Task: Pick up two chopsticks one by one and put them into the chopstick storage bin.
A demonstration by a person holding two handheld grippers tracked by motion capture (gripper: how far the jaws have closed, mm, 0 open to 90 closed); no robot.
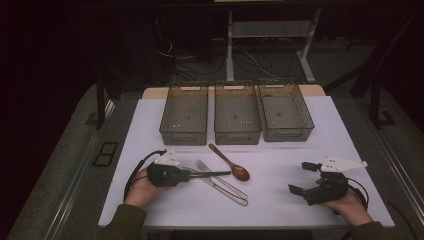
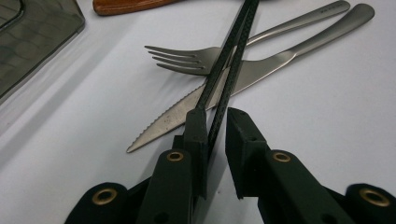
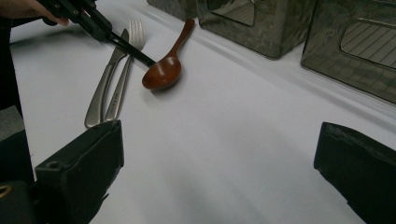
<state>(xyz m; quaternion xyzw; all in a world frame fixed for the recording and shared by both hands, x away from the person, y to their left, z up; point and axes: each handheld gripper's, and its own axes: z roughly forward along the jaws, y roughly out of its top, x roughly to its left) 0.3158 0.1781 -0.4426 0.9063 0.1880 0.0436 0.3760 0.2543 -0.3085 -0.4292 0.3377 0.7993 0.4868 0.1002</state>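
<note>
My left gripper (image 1: 189, 175) points right at the table's front left, shut on a pair of thin black chopsticks (image 1: 212, 174). In the left gripper view the chopsticks (image 2: 226, 60) run slantwise between my jaws, out over a steel fork (image 2: 187, 59) and a serrated knife (image 2: 252, 70). Their far end comes close to the bowl of a brown wooden spoon (image 1: 231, 163). The fork (image 1: 202, 166) and knife (image 1: 235, 198) lie side by side on the white table (image 1: 280, 205). My right gripper (image 1: 299, 177) rests at the front right, open wide, nothing between its fingers.
Three smoky see-through bins (image 1: 183, 136) (image 1: 237, 136) (image 1: 287, 134) stand in a row at the back of the table, with nothing visible in them. Dark floor, table legs and cables lie behind. White tabletop stretches between the spoon and my right gripper.
</note>
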